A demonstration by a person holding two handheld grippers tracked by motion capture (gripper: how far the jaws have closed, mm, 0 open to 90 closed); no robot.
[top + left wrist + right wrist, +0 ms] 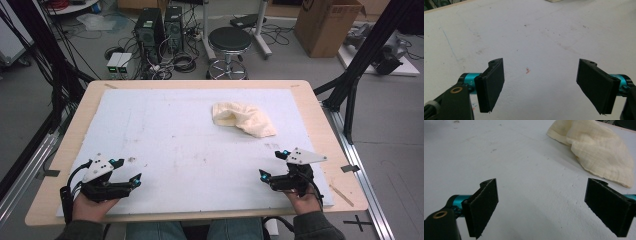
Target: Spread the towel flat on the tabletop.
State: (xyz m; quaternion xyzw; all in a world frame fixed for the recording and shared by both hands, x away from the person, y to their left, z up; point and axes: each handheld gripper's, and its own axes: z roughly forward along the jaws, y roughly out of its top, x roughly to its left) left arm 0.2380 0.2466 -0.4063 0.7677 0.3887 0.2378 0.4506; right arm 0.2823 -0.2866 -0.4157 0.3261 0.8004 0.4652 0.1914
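A crumpled cream cloth (243, 119) lies on the white board (175, 140), right of centre and toward the far side. In the right gripper view the cloth (596, 150) sits ahead and to the right of the jaws. My left gripper (128, 171) rests near the front left of the board, held by a hand, its jaws wide apart over bare board (540, 82). My right gripper (274, 165) is at the front right, also open with nothing between its pads (541, 207). Both are well short of the cloth.
The board lies on a wooden table (320, 125) with its edges close on all sides. Beyond the far edge stand a black stool (229, 40), computer towers (157, 27) with cables, and a cardboard box (327, 22). Black frame struts (360, 60) rise at the right.
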